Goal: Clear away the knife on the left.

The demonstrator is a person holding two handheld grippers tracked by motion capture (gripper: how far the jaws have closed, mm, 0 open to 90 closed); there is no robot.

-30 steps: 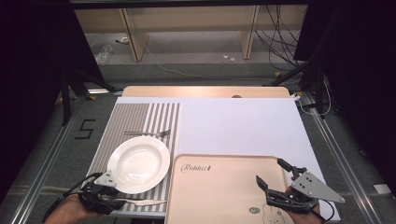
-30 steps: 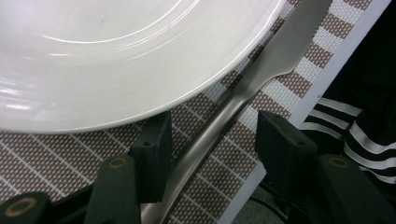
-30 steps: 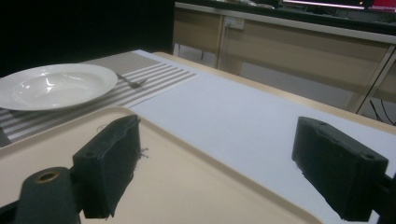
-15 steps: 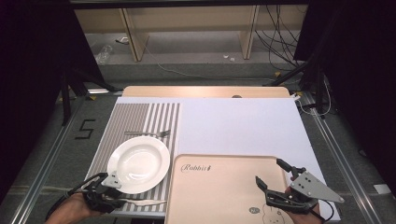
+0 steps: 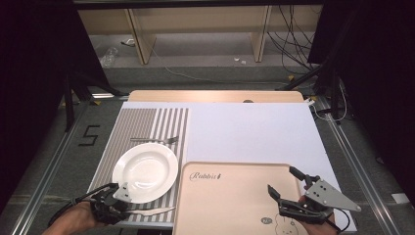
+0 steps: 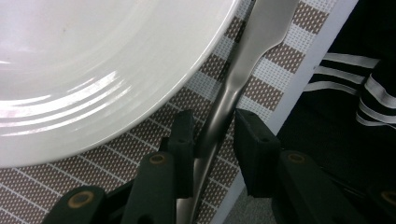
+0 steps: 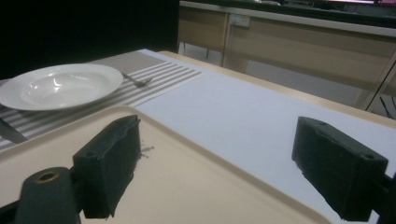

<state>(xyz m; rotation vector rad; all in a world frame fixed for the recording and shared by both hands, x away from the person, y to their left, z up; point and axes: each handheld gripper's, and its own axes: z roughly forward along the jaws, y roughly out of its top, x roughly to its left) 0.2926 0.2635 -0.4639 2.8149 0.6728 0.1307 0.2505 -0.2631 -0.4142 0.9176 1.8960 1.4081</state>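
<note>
A silver knife [image 5: 152, 211] lies on the striped placemat [image 5: 147, 122], just in front of the white plate [image 5: 145, 171]. My left gripper [image 5: 121, 201] sits low over the knife's handle [image 6: 219, 116], one jaw on each side. Its jaws have just been closing, and a thin gap still shows between the pads and the handle. My right gripper [image 5: 282, 180] hovers open over the beige tray [image 5: 230, 196], with nothing between its jaws [image 7: 215, 163]. A fork [image 5: 154, 140] lies behind the plate [image 7: 60, 86].
A white cloth [image 5: 249, 132] covers the table to the right of the placemat and behind the tray. The table's near edge runs close beside the knife [image 6: 299, 79]. Shelving and cables stand beyond the far edge.
The left gripper's jaws have narrowed around the knife handle, and it has crept slightly towards the plate. The right gripper has not moved.
</note>
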